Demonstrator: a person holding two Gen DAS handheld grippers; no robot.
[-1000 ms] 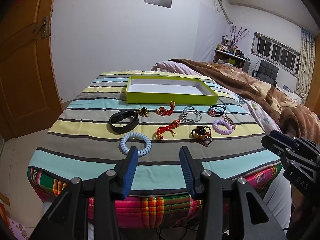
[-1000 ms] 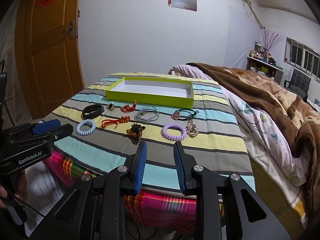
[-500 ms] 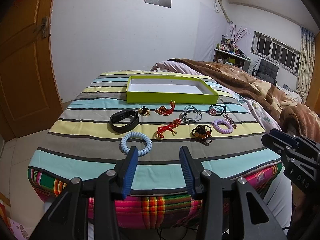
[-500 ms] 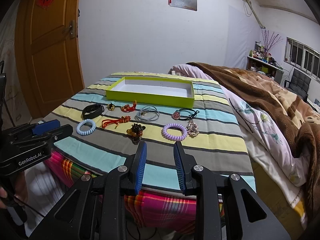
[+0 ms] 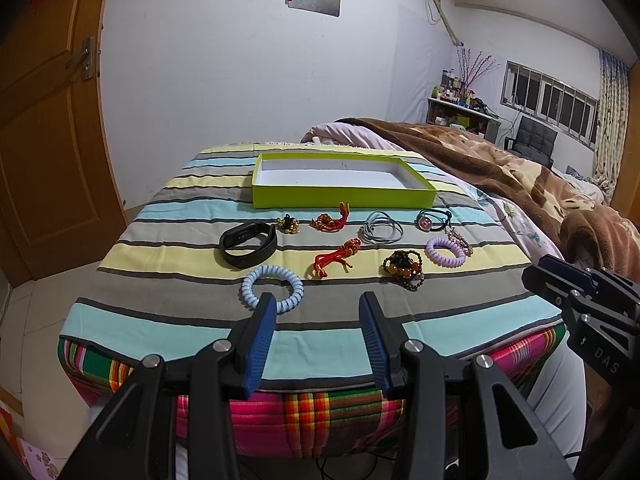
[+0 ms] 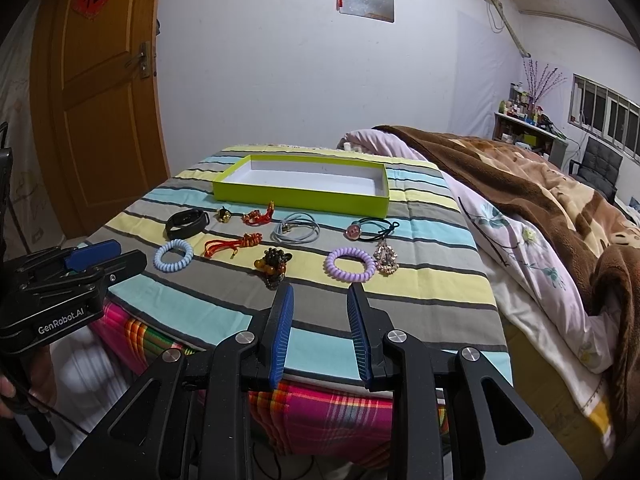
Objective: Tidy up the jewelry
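An empty lime-green tray (image 5: pixel 340 196) (image 6: pixel 300 196) sits at the back of the striped table. In front of it lie a black band (image 5: pixel 248 245), a blue coil tie (image 5: pixel 272 288) (image 6: pixel 174 255), red knot cords (image 5: pixel 335 258), a grey cord loop (image 5: pixel 380 232), a bead cluster (image 5: pixel 403 266) (image 6: pixel 274 266), a purple coil tie (image 5: pixel 445 251) (image 6: pixel 351 265), a black tie with pink charm (image 6: pixel 370 229) and a crystal pendant (image 6: pixel 385 258). My left gripper (image 5: pixel 318 306) is open and empty above the table's near edge. My right gripper (image 6: pixel 320 294) is open and empty, near the bead cluster.
A bed with a brown blanket (image 6: pixel 540 184) adjoins the table on the right. A wooden door (image 6: pixel 100 100) stands at the left. The striped cloth (image 5: pixel 200 320) hangs over the near table edge. The other gripper shows at each view's side.
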